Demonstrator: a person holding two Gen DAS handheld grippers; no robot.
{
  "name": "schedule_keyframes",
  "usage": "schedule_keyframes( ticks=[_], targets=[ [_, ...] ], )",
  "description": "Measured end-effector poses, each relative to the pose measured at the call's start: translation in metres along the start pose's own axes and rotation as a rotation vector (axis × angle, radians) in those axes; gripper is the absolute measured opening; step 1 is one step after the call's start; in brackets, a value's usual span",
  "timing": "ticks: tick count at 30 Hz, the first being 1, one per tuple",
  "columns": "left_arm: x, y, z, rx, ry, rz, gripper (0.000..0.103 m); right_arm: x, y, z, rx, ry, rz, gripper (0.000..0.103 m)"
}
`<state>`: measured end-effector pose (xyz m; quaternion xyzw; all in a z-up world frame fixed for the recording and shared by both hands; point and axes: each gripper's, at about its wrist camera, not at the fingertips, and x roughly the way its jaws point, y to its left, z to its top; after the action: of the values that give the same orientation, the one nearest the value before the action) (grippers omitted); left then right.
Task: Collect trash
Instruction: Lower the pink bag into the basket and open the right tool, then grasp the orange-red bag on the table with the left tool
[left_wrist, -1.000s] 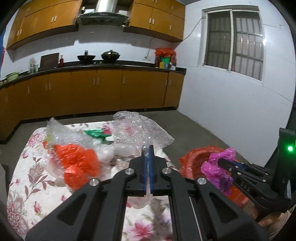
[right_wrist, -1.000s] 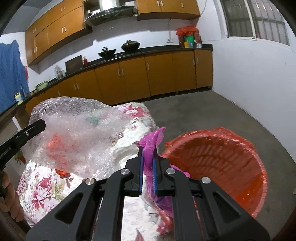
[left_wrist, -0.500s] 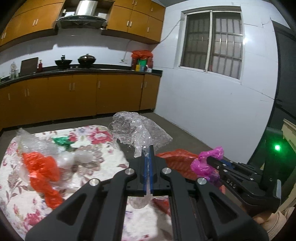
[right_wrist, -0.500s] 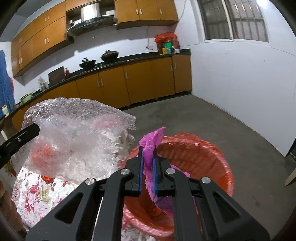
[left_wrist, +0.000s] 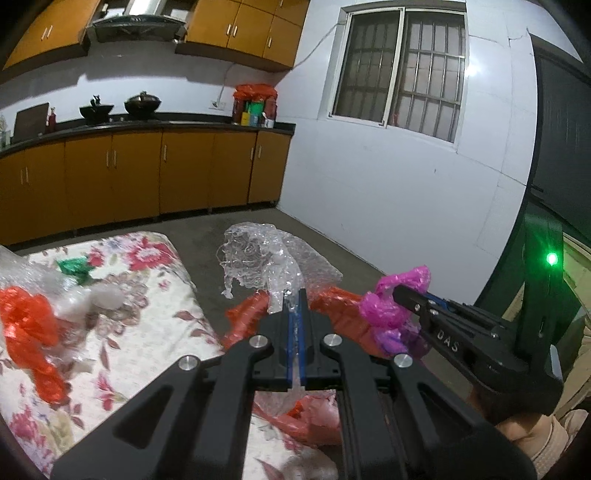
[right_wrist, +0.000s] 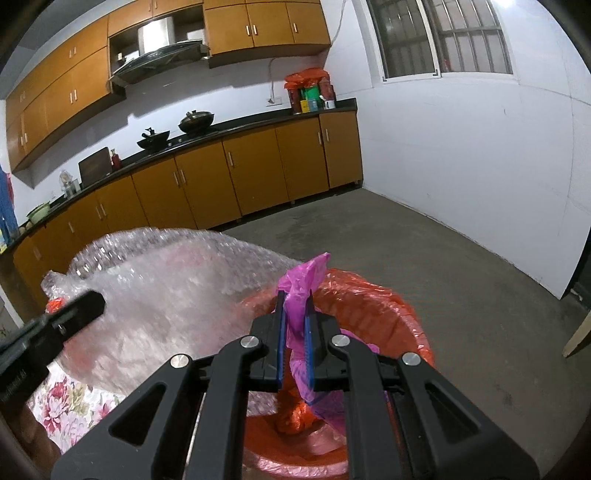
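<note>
Trash is in both grips, over a red-lined bin beside the flowered surface. From the left wrist view, the left hand-held gripper (left_wrist: 294, 314) has its jaws closed tight on a sheet of clear bubble wrap (left_wrist: 266, 260), which stands up crumpled past the fingertips and hangs down behind them; its lower end is hidden by the gripper's black frame. Below and behind it shows the red bin liner (left_wrist: 332, 306), only in patches, so the bin's rim cannot be traced here. To the right, the right hand-held gripper (left_wrist: 397, 293) enters side-on, pinching a pink plastic bag (left_wrist: 388, 306); a green light glows on its body, and the hand holding it is cut off at the lower right corner. On the surface (left_wrist: 147, 332) to the left lie a red plastic scrap (left_wrist: 29, 325), a green wrapper (left_wrist: 74, 267) and more clear film, all blurred. From the right wrist view, the right hand-held gripper (right_wrist: 295, 314) is nearly closed on the pink plastic bag (right_wrist: 301, 288), whose tail drops into the bin (right_wrist: 399, 321). The bubble wrap (right_wrist: 166, 288) spreads wide at the left, covering the bin's near-left rim, with the left hand-held gripper (right_wrist: 85, 306) at its edge, partly cut off by the frame. What lies at the bin's bottom is hard to make out.
</note>
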<state>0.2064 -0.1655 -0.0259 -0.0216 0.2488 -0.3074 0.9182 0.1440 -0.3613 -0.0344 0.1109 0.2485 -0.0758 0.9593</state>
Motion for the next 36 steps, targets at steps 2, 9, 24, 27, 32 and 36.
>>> schedule_keyframes(
  ticks=[2, 9, 24, 27, 32, 36],
  targets=[
    [0.009, -0.002, -0.005, -0.005, 0.025, -0.007, 0.007, 0.003, -0.002, 0.000, 0.003, 0.006, 0.003, 0.010],
    [0.019, 0.015, -0.021, -0.042, 0.078, 0.028, 0.037, 0.006, -0.008, -0.007, 0.019, 0.022, 0.002, 0.040],
    [-0.021, 0.066, -0.026, -0.107, 0.037, 0.215, 0.061, -0.003, 0.000, -0.007, -0.036, 0.013, 0.001, 0.046],
    [-0.034, 0.071, -0.030, -0.087, 0.017, 0.277, 0.069, -0.008, 0.010, -0.009, -0.065, -0.003, -0.006, 0.066],
    [-0.056, 0.094, -0.042, -0.076, 0.015, 0.412, 0.082, -0.012, 0.031, -0.012, -0.097, -0.014, 0.030, 0.080],
    [-0.073, 0.122, -0.056, -0.102, 0.021, 0.506, 0.086, -0.007, 0.050, -0.015, -0.122, 0.006, 0.077, 0.081]
  ],
)
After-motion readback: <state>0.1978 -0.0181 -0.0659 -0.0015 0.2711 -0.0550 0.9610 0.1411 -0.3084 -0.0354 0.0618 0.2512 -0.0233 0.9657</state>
